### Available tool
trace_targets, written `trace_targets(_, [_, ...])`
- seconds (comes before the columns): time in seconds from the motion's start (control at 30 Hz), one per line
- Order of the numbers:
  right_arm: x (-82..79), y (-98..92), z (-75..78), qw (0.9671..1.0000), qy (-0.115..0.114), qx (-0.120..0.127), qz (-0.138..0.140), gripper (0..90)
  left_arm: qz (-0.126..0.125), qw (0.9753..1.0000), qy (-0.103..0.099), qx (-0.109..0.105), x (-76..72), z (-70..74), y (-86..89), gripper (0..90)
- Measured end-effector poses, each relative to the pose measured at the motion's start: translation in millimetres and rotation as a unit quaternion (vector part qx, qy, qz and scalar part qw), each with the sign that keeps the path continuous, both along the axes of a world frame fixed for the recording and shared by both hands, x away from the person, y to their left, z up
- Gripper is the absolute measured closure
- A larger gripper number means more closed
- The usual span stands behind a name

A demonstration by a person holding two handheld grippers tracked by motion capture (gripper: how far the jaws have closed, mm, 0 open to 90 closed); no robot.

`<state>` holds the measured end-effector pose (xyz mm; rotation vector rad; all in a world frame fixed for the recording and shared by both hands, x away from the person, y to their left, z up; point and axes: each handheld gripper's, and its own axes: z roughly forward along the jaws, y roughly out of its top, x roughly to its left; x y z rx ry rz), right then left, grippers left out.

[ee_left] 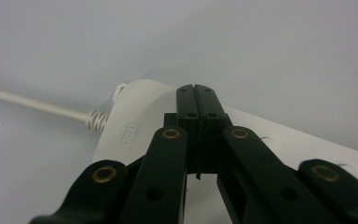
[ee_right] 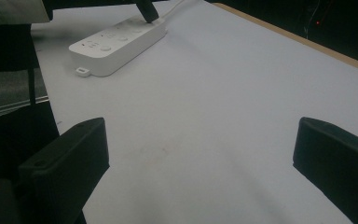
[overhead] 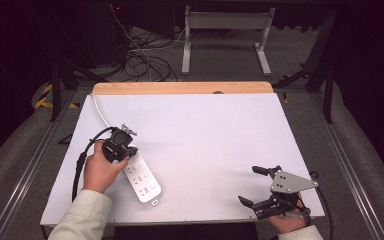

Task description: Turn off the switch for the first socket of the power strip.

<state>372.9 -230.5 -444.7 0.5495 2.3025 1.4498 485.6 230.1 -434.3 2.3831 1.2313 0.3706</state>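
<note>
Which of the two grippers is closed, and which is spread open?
The left gripper is closed, tips pressed onto the white plastic power strip. The right gripper is spread open over bare table.

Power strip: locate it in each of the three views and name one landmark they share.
High view: the power strip lies lower left on the table, under the left gripper.
Left gripper view: centre, beneath the shut fingers.
Right gripper view: upper left.
Shared landmark: its white cord.
</note>
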Motion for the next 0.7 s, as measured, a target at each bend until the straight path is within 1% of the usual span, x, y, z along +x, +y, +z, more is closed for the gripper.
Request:
trace_targets(0.1, [0.1,0.3,-0.2,1.0,0.001,0.001,0.002,3.8,0.0,1.0,-0.002,0.002,-1.1,-0.8,-0.8,90.0])
trace_targets(0.4, [0.2,0.6,-0.4,1.0,0.003,0.001,0.003,3.7,0.003,1.0,-0.009,0.0,-2.0,-4.1,-0.6,90.0])
trace_targets(0.5, [0.1,0.8,-0.5,1.0,0.004,0.002,0.003,3.7,0.002,0.9998,-0.015,0.012,-3.4,-4.2,-3.7,90.0])
trace_targets(0.6, [0.0,0.9,-0.6,1.0,0.004,0.0,0.003,3.7,0.001,0.9998,-0.016,0.009,-3.4,-4.6,-4.1,90.0])
trace_targets(0.7, [0.0,1.0,-0.7,1.0,0.005,0.001,0.003,3.7,0.001,0.9998,-0.018,0.012,-3.5,-4.5,-4.4,90.0])
